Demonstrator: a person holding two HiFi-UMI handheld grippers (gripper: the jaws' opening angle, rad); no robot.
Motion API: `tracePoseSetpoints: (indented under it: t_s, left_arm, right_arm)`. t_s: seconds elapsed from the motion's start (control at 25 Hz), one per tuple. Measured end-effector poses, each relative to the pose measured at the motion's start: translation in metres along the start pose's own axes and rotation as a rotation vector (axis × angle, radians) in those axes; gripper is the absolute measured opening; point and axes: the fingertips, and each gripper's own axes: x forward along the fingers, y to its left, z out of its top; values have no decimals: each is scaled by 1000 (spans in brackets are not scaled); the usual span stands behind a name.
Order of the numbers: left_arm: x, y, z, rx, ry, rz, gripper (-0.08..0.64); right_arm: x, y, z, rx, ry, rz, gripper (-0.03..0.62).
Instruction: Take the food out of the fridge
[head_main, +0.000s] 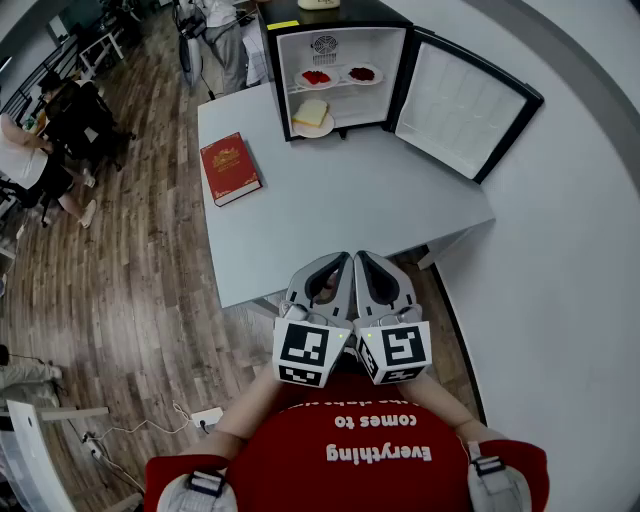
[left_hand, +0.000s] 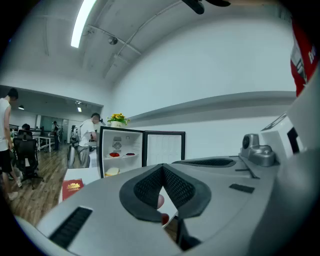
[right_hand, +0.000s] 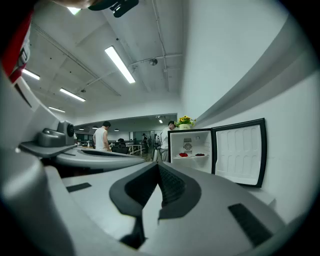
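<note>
A small black fridge (head_main: 283, 85) stands open at the table's far end, its door (head_main: 462, 100) swung to the right. On its upper shelf sit two plates of red food (head_main: 316, 77) (head_main: 361, 73); a sandwich (head_main: 311, 112) lies on a plate below. The left gripper view shows the same red food (left_hand: 114, 155) and sandwich (left_hand: 112, 171). My left gripper (head_main: 343, 260) and right gripper (head_main: 362, 258) hang side by side at the table's near edge, far from the fridge. Both are shut and hold nothing, their tips (left_hand: 162, 167) (right_hand: 158, 166) pointing at the fridge.
A red book (head_main: 230, 168) lies on the left of the white table (head_main: 350, 200). A person (head_main: 225, 40) stands behind the fridge, and others sit at desks at far left (head_main: 40, 140). A curved white wall (head_main: 570, 250) runs along the right.
</note>
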Motion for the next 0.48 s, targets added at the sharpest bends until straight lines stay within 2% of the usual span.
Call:
tracePoseSetpoints:
  t_s: [0.48]
  left_arm:
    - [30, -12, -4, 71, 64, 19, 2]
  right_arm:
    - [6, -31, -9, 40, 26, 12, 12]
